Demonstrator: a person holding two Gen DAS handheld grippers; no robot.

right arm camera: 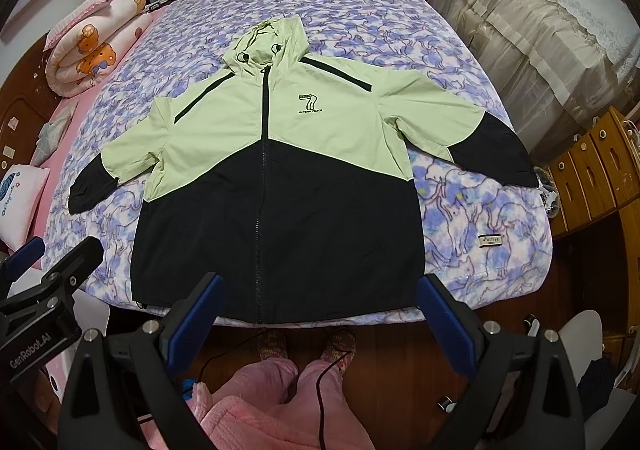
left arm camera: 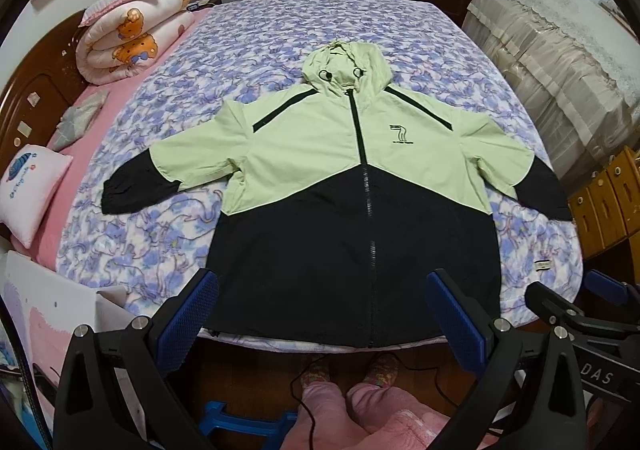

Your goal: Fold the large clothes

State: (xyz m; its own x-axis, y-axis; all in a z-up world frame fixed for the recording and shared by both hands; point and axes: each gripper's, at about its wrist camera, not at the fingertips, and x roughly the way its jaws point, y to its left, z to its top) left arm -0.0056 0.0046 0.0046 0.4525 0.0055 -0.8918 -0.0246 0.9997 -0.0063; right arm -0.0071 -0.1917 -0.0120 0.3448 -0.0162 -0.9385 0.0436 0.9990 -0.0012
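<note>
Jacket, green over black, lies zipped and face-up on the bed, sleeves spread, hood pointing away, hem at the near edge. Left tool and right tool both hover above the hem, spread wide, holding nothing

Hooded jacket: pale green upper, black lower and cuffs. Lies flat, front up, zipped, both sleeves spread wide, hood away, hem at the near edge.
</note>
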